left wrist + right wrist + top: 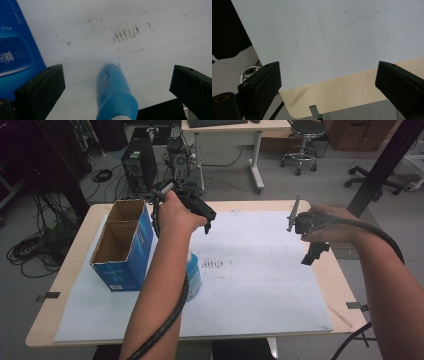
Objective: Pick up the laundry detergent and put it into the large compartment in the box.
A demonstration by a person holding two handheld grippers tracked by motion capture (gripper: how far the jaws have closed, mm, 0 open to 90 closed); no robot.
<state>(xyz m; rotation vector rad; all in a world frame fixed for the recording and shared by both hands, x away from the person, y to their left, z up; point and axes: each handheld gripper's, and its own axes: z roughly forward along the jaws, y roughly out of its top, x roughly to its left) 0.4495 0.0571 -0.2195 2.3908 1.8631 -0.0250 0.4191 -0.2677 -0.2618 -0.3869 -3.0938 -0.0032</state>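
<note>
- The left gripper (209,224) is held up above the table (260,205), near its far side, just right of the blue box (131,251).
- In the left gripper view its jaws stand wide apart and released, with nothing pressed between them.
- Seen between those jaws, lower down, is a blue bottle (112,92); it stands on the white sheet (150,45) and the pads are clear of it on both sides.
- In the high view the bottle (194,275) stands just beside the near right corner of the box, partly hidden behind the person's left forearm (160,285).
- The box is open at the top and split into two compartments; it sits on the left part of the white sheet (260,285).
- A patch of brownish marks (214,264) lies on the sheet just right of the bottle.
- The right gripper (312,254) is held above the right edge of the table, well apart from the bottle and the box.
- In the right gripper view its jaws are also spread wide and hold nothing; below them are the sheet (324,37) and the bare wooden corner of the table (342,97), with a strip of tape (298,97) on it.
- A black cable (165,325) trails from the left gripper along the forearm.
</note>
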